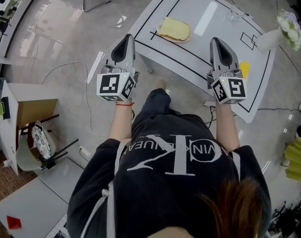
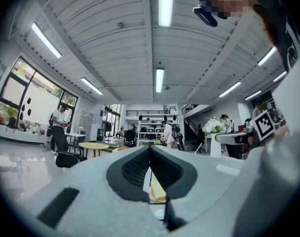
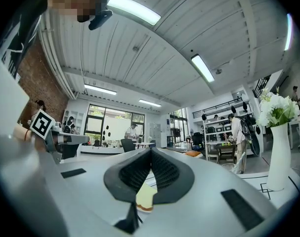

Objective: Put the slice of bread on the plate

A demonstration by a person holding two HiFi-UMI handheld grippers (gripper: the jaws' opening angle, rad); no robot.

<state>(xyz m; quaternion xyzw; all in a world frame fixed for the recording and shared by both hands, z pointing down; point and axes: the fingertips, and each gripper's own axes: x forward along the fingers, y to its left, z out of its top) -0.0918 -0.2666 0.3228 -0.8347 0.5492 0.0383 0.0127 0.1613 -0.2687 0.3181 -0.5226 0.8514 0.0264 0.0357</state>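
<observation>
A pale yellow slice of bread lies on a small brown plate at the far side of the white table. My left gripper is held level before the table's near left edge, its jaws closed together with nothing between them. My right gripper hovers over the table's near right part, also shut and empty. The bread shows below the closed jaw tips in the left gripper view. In the right gripper view the bread sits under the closed tips. Both grippers stay well short of it.
Black lines mark the table top. A white vase of flowers stands at its right end, with a yellow object and a clear glass nearby. A cable trails on the floor at left, beside a cardboard box.
</observation>
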